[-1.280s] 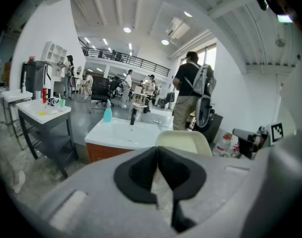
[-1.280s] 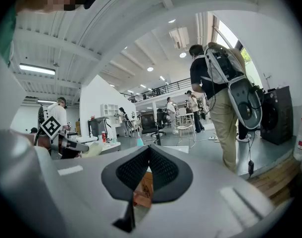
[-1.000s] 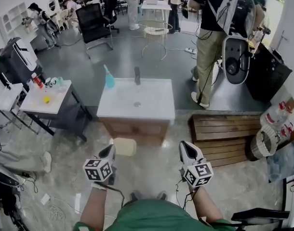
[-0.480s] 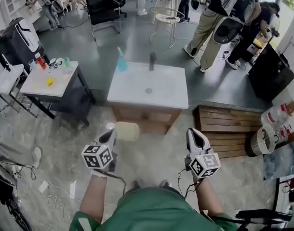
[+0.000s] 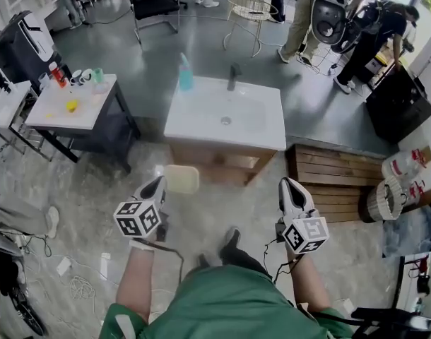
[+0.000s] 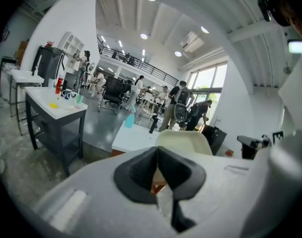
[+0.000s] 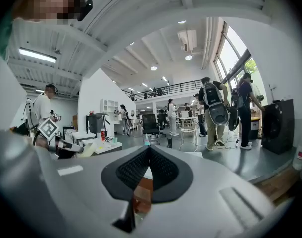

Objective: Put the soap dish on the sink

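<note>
The white sink (image 5: pixel 201 129) sits on a wooden cabinet ahead of me, with a black faucet (image 5: pixel 234 75) and a blue bottle (image 5: pixel 185 75) at its back edge. My left gripper (image 5: pixel 159 183) is shut on a cream soap dish (image 5: pixel 181 179), held over the floor short of the cabinet front. In the left gripper view the soap dish (image 6: pixel 184 142) sticks out past the closed jaws of the left gripper (image 6: pixel 157 150), with the sink (image 6: pixel 131 138) beyond. My right gripper (image 5: pixel 286 184) is shut and holds nothing; the right gripper (image 7: pixel 149 150) points towards the sink.
A dark side table (image 5: pixel 42 119) with cups and bottles stands left of the sink. A wooden pallet (image 5: pixel 335 182) lies to its right, beside a wicker basket (image 5: pixel 385 200). Cables (image 5: pixel 81 281) trail on the floor. People (image 5: pixel 374 30), an office chair (image 5: pixel 155 6) and a wire chair (image 5: pixel 251 9) are behind.
The sink has come closer and shifted right in the head view as the person walks forward; a foot now shows. Both grippers keep their pose, the left still holding the dish.
</note>
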Action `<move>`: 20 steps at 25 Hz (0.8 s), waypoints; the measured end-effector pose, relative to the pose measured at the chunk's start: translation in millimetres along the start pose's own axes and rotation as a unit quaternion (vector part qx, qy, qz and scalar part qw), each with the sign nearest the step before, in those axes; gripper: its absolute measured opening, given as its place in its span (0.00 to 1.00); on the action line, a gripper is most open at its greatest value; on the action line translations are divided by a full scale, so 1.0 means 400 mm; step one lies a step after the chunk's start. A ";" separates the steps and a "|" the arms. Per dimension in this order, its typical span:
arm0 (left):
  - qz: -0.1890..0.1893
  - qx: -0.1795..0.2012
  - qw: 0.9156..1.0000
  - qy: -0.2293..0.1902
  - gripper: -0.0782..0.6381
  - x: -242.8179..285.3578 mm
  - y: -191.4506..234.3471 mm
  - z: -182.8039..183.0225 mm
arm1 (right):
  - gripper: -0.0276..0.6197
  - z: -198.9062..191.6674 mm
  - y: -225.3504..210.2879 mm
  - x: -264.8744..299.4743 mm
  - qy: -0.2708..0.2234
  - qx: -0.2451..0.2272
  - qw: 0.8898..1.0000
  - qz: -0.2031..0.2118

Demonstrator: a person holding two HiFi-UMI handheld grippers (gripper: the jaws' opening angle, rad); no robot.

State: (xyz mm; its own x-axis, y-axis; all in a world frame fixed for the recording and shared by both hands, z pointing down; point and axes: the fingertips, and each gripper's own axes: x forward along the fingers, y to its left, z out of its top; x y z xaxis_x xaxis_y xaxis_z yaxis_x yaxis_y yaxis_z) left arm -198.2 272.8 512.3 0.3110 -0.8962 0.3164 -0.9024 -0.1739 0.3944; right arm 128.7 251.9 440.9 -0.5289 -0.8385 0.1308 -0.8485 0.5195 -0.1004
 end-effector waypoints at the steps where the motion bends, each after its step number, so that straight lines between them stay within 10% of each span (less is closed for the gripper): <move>1: 0.002 -0.003 1.000 0.000 0.12 0.006 0.005 0.000 | 0.04 -0.006 -0.002 0.012 0.002 0.002 1.000 0.003; 20: 0.057 -0.003 0.998 0.014 0.12 0.332 0.049 0.126 | 0.04 -0.021 -0.221 0.419 0.020 0.056 0.996 0.073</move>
State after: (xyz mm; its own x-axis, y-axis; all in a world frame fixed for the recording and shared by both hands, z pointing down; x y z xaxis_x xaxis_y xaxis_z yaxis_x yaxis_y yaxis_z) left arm -189.8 129.7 518.6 0.2142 -0.8983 0.3836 -0.9308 -0.0686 0.3590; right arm 115.2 66.9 480.1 -0.6481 -0.7477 0.1448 -0.7569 0.6114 -0.2307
